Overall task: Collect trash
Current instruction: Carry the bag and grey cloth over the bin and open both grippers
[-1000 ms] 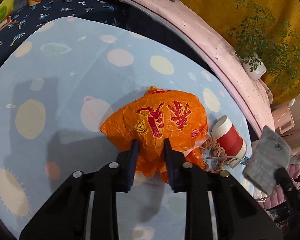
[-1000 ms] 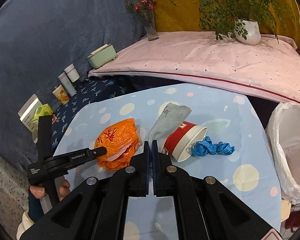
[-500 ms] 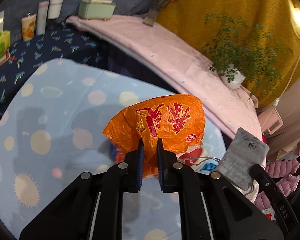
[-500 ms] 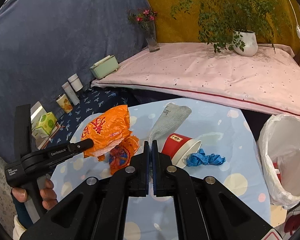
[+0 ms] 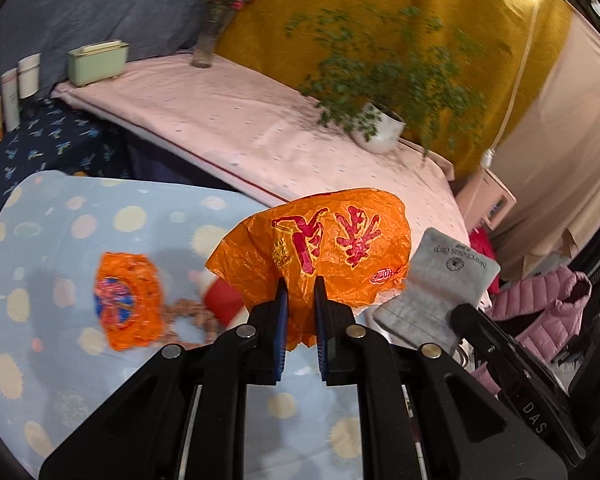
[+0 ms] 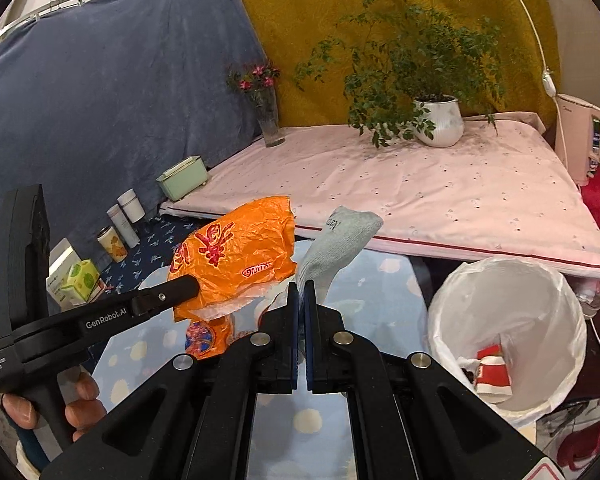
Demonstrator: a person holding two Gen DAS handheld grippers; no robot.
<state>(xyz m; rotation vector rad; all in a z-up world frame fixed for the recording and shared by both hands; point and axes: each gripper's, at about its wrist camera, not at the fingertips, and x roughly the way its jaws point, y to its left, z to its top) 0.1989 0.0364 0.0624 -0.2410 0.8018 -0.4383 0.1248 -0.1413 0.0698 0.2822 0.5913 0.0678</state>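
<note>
Left wrist: left gripper (image 5: 299,292) jaws clamp the orange bag (image 5: 324,248), lifted ahead of them; gray sock (image 5: 436,292) right of jaws. Right wrist: right gripper (image 6: 301,296) jaws pinch the sock, standing up ahead; bin (image 6: 504,332) to their right.

The right hand-held gripper (image 6: 301,300) is clamped on a grey sock (image 6: 336,244), which stands up above the pads. To its left, the left hand-held gripper (image 6: 188,286), gripped by a hand (image 6: 50,406), holds a crumpled orange plastic bag (image 6: 236,258) clear of the blue spotted surface (image 6: 384,304). A second orange wrapper (image 6: 206,338) lies below it. At right stands a white-lined bin (image 6: 508,332) containing a red cup (image 6: 494,374).
</note>
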